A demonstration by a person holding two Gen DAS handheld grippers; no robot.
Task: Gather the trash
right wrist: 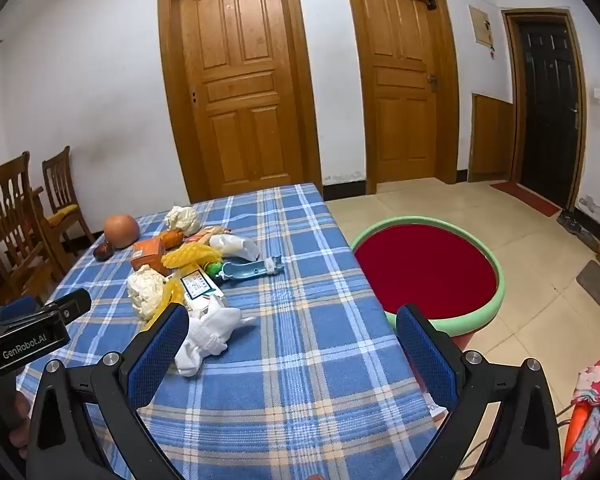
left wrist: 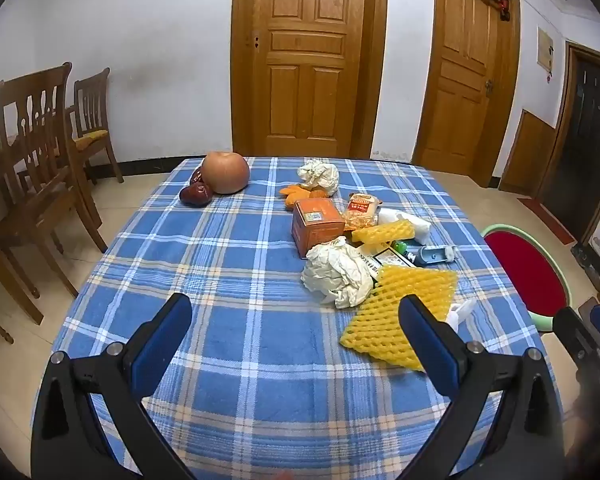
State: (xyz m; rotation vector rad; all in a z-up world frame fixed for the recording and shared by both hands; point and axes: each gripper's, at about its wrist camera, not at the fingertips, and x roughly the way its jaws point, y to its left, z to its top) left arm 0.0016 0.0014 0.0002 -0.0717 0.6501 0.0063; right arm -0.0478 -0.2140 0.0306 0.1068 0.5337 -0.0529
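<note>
While nothing is held: left gripper (left wrist: 296, 336) and right gripper (right wrist: 292, 344) hover, jaws apart.
Trash: crumpled paper (left wrist: 336, 276), foam net (left wrist: 400, 312) clustered mid-bench (left wrist: 220, 248).
Red basin (right wrist: 424, 272): right, likely receptacle.

tablecloth (left wrist: 228, 264): blue-white plaid | foam net (left wrist: 396, 320): yellow | box (left wrist: 316, 224): orange | basin (right wrist: 428, 276): red, green rim

Wrist views sharing table (left wrist: 228, 240) clutter
</note>
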